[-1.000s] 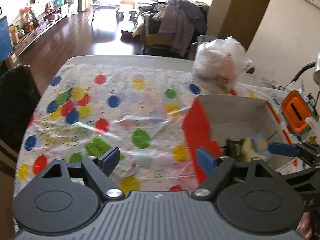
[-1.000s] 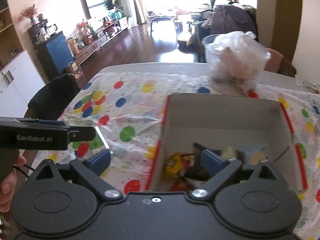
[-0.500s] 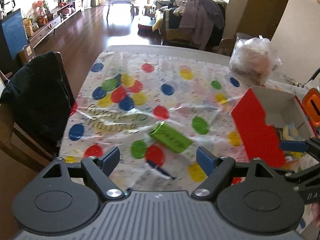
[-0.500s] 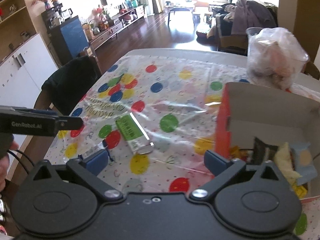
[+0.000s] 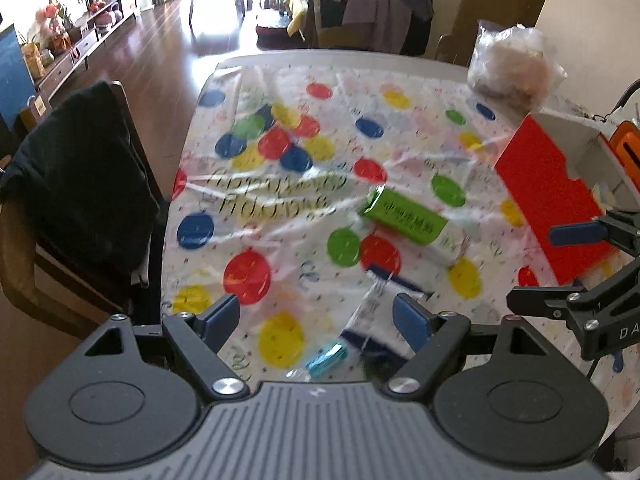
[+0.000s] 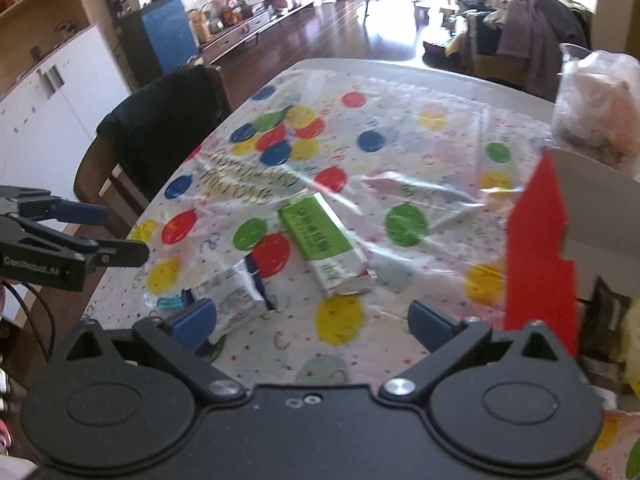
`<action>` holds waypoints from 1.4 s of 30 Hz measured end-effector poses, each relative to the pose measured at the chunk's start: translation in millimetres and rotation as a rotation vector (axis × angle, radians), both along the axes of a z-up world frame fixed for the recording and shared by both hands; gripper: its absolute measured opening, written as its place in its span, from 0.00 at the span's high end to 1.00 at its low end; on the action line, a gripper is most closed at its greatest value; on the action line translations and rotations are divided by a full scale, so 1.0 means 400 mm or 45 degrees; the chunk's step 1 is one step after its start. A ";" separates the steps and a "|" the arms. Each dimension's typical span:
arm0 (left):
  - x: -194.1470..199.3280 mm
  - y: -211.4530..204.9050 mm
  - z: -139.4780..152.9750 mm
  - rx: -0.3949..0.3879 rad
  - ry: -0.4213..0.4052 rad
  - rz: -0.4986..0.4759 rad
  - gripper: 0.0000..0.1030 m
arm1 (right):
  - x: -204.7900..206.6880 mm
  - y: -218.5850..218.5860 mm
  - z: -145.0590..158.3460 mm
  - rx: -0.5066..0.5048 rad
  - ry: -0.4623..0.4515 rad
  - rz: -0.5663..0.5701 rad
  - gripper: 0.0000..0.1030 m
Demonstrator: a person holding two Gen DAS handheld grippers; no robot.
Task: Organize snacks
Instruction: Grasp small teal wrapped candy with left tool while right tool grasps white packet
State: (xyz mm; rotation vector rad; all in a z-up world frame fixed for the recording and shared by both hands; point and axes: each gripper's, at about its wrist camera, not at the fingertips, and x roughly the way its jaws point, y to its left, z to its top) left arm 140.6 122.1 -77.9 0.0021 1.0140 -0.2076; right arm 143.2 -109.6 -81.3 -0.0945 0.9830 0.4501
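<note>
— Well, what's in the red box (image 6: 540, 256)?
— I see wrappers inside. Green snack pack (image 6: 320, 240), print unreadable, lies on the tabletop (image 5: 400, 68). Left tool (image 5: 316, 314) and right tool (image 6: 312, 318) both gape wide, empty.

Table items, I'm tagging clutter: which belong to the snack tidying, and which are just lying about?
Job: green snack pack, silver-white packet, small teal candy, red box.
Lying about: clear plastic bag, orange gadget, dark jacket.

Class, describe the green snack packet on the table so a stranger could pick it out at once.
Start at the balloon-print tablecloth and find the red-sided box. The green snack packet lies flat beside it, flanked by a white-and-blue packet. It alone is bright green with a silver crimped end.
</note>
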 end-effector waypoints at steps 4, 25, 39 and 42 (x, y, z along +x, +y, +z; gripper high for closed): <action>-0.010 0.022 -0.040 0.005 0.030 -0.034 0.19 | 0.005 0.060 -0.035 -0.037 0.017 0.088 0.00; -0.047 0.039 -0.111 0.083 0.051 -0.183 0.20 | 0.046 0.245 -0.192 -0.277 0.053 0.463 0.02; -0.018 -0.019 -0.135 0.090 0.068 -0.380 0.40 | 0.079 0.205 -0.183 -0.140 0.111 0.373 0.29; -0.011 -0.034 -0.151 0.103 0.088 -0.403 0.44 | 0.078 0.190 -0.177 -0.118 0.116 0.351 0.34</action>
